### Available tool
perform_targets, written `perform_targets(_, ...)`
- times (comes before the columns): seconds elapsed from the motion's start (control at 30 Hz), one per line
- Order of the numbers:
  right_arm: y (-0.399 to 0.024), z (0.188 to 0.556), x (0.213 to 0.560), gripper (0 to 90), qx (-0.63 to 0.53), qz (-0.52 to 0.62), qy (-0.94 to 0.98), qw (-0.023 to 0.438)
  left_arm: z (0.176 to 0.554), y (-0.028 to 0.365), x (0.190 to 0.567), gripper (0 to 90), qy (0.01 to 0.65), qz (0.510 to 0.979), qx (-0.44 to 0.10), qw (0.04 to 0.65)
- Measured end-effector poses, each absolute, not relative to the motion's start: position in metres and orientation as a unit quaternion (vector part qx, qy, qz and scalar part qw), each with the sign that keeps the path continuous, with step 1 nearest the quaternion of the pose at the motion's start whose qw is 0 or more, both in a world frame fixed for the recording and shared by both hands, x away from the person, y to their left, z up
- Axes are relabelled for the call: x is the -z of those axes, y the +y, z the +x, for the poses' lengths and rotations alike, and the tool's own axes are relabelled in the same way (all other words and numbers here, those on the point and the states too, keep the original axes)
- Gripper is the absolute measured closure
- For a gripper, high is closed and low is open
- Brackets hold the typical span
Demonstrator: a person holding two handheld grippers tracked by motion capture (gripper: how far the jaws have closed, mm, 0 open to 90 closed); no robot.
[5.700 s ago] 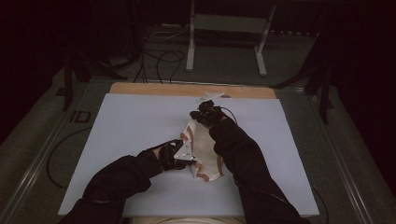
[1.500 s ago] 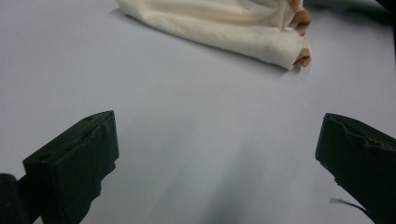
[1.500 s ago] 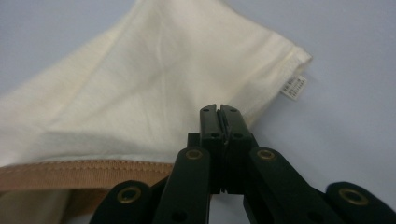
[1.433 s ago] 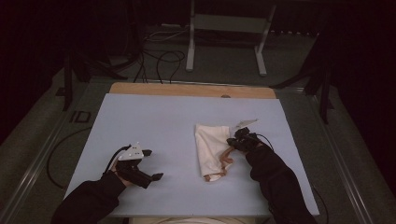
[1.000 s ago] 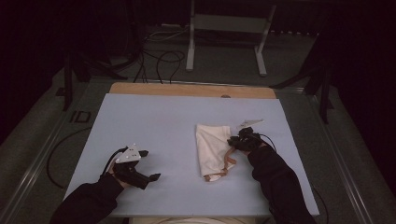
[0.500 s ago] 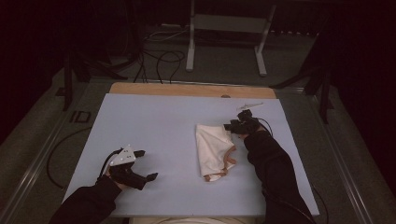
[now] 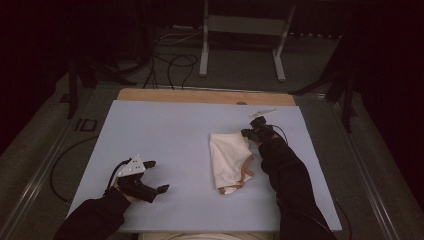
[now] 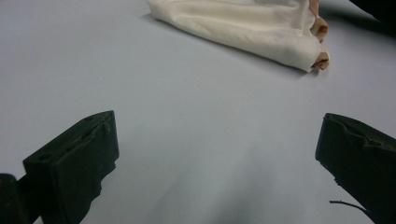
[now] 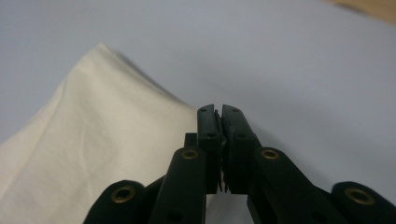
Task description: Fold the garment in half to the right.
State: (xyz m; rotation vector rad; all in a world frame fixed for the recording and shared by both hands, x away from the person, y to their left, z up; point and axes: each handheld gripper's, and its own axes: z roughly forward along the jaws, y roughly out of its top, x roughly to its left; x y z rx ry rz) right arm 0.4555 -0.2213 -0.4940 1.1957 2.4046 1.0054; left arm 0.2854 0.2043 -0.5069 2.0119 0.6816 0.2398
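Note:
A folded white cloth [image 7: 227,160] with tan trim along its near edge lies right of the table's middle. My right gripper [image 7: 248,132] is at the cloth's far right corner, low over the table. In the right gripper view its jaws are shut [image 9: 219,112], the cloth [image 9: 93,154] lies just beside and below them, and nothing shows between the tips. My left gripper [image 7: 157,176] rests near the front left, well apart from the cloth, with its jaws wide open [image 8: 215,154] and bare table between them. From there the cloth [image 8: 243,28] lies ahead.
The pale blue table top [image 7: 150,130] has a wooden strip [image 7: 200,96] along its far edge. Beyond it a metal stand [image 7: 240,50] and cables [image 7: 165,60] sit on the dark floor. A cable [image 7: 60,160] loops off the table's left side.
Both grippers have left the cloth they handled earlier. Within the last second my right gripper slid from the cloth's right edge up to its far right corner. The left gripper barely shifted.

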Motion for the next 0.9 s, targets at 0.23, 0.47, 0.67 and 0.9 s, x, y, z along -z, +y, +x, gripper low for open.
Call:
perform_targets(0.23, -0.227, 0.458, 0.487, 87.4, -0.351, 0.422, 0.821, 0.161, 0.286, 0.205, 0.507, 0.5, 0.280, 0.824, -0.102, 0.482)
perform_targets(0.47, -0.230, 0.461, 0.498, 87.2, -0.341, 0.437, 0.816, 0.163, 0.287, 0.206, 0.507, 0.5, 0.285, 0.822, -0.106, 0.482)
perform_targets(0.67, -0.229, 0.462, 0.509, 86.6, -0.332, 0.442, 0.819, 0.154, 0.287, 0.207, 0.506, 0.5, 0.286, 0.821, -0.109, 0.482)
perform_targets(0.9, -0.230, 0.463, 0.517, 79.5, -0.324, 0.450, 0.819, 0.147, 0.287, 0.209, 0.506, 0.5, 0.287, 0.821, -0.114, 0.480)
